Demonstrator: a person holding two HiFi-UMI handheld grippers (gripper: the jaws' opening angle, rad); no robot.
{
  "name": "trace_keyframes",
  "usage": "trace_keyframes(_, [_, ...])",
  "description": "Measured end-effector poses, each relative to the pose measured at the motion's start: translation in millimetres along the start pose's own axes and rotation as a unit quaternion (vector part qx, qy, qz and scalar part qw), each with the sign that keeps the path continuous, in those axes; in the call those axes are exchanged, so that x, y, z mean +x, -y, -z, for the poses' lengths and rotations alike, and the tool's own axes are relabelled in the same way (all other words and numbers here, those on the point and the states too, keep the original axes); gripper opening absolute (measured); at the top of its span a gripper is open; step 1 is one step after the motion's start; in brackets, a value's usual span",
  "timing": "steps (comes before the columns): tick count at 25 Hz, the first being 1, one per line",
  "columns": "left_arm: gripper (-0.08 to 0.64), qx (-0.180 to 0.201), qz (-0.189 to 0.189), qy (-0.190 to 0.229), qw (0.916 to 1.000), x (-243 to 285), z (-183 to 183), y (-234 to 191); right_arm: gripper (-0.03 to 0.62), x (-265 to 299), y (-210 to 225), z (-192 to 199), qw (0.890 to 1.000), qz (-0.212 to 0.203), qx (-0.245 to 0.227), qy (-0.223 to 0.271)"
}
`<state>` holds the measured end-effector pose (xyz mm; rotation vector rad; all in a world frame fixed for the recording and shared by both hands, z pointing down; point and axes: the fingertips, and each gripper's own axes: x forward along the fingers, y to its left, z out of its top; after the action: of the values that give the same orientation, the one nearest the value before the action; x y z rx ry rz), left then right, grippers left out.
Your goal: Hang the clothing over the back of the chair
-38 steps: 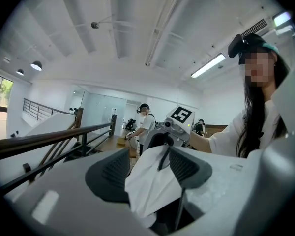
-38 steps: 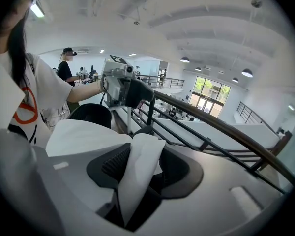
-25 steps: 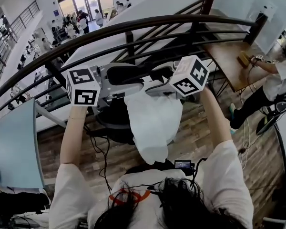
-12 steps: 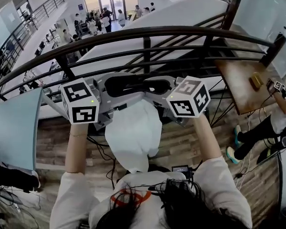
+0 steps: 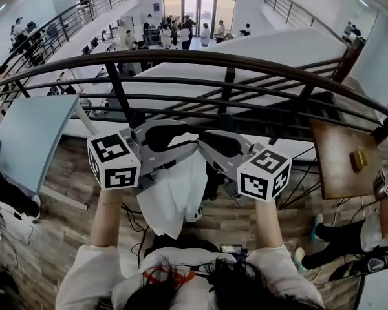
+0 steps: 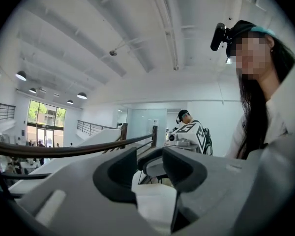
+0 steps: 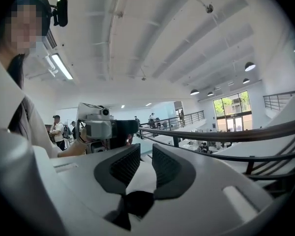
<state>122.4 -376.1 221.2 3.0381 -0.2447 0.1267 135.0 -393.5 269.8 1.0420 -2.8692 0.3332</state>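
Observation:
A white garment [image 5: 174, 196] hangs in front of me, its top edge bunched between my two grippers. My left gripper [image 5: 179, 141] points right and is shut on the cloth [image 6: 155, 205]; its jaws have just been closing on it. My right gripper [image 5: 205, 145] points left, tip to tip with the left one. Its jaws have just been closing too and now stand narrow with pale fabric [image 7: 141, 177] between the pads. A dark shape [image 5: 213, 183] shows behind the hanging cloth; I cannot tell whether it is the chair.
A dark curved metal railing [image 5: 226, 63] runs right beyond the grippers, with an open hall below it. A wooden table [image 5: 339, 160] stands at right, a pale blue tabletop [image 5: 32, 131] at left. Cables lie on the wood floor [image 5: 64, 231]. Another person [image 5: 375, 237] is at lower right.
Both grippers have risen with the garment and drawn closer, tip to tip. The cloth hangs higher and more gathered. The head view has tilted up, showing more railing.

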Motion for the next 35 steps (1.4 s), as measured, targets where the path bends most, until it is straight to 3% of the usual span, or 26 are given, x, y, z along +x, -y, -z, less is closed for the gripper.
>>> trace_keyframes(11, [0.262,0.01,-0.095,0.009,0.9954,-52.0,34.9,48.2,0.083,-6.4,-68.2,31.5,1.0,-0.021,0.008,0.011])
trace_keyframes(20, [0.233,-0.011,-0.141,0.018,0.9898,-120.9,67.5,97.6,0.083,-13.2,-150.5,50.1,0.999,-0.022,0.024,0.033])
trace_keyframes(27, [0.225,-0.038,-0.153,0.017,0.9873,-175.1,116.8,160.9,0.083,-25.2,-230.2,95.4,0.997,-0.004,0.057,0.052])
trace_keyframes(35, [0.225,-0.04,-0.178,0.009,0.9832,-195.1,151.5,203.9,0.083,-44.0,-276.3,129.8,0.996,0.023,0.069,0.045])
